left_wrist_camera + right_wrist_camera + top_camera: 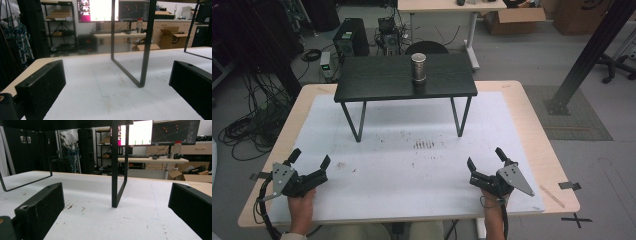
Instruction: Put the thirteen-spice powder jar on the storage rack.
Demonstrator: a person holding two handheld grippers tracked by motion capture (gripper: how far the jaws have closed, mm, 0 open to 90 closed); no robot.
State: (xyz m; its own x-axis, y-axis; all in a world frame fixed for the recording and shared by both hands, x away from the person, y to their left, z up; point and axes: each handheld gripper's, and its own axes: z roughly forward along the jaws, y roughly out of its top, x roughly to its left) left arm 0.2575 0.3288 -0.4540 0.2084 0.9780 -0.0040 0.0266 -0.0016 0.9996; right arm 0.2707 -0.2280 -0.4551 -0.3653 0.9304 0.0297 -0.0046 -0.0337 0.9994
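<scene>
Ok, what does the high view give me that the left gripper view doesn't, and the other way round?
High view: the metal cup standing upright on top of the black stand, toward its right half, plus the left gripper and right gripper, both open, at the near edge of the white mat. Left gripper view: its own fingers spread wide with nothing between them, and a lit monitor across the room. Both: the stand's thin legs planted on the stained mat.
</scene>
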